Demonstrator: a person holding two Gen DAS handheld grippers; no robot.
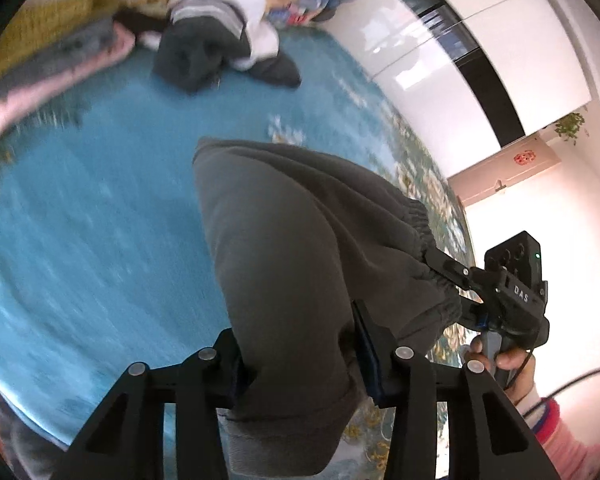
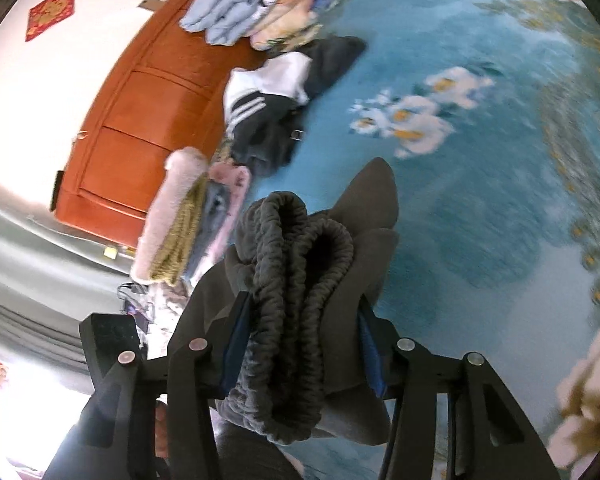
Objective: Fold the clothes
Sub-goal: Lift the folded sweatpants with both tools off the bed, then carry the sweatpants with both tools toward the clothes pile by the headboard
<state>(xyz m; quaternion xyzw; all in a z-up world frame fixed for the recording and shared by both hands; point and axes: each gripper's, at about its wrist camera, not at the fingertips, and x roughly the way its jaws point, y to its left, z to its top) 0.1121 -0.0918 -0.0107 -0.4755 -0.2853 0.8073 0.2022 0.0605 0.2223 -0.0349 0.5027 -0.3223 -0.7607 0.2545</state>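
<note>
Dark grey sweatpants (image 1: 300, 240) hang folded between both grippers above a blue floral bedspread (image 1: 100, 220). My left gripper (image 1: 300, 360) is shut on the leg end of the pants. My right gripper (image 1: 456, 292) shows at the right of the left wrist view, shut on the elastic waistband. In the right wrist view my right gripper (image 2: 296, 344) clamps the bunched waistband (image 2: 296, 280) between its pads. The pants are lifted off the bedspread (image 2: 480, 200).
A heap of dark and white striped clothes (image 1: 220, 40) lies at the far end, also in the right wrist view (image 2: 276, 104). A folded pink, grey and yellow stack (image 2: 192, 216) sits beside it. Light blue bedding (image 2: 228, 12) rests against the orange headboard (image 2: 140, 120).
</note>
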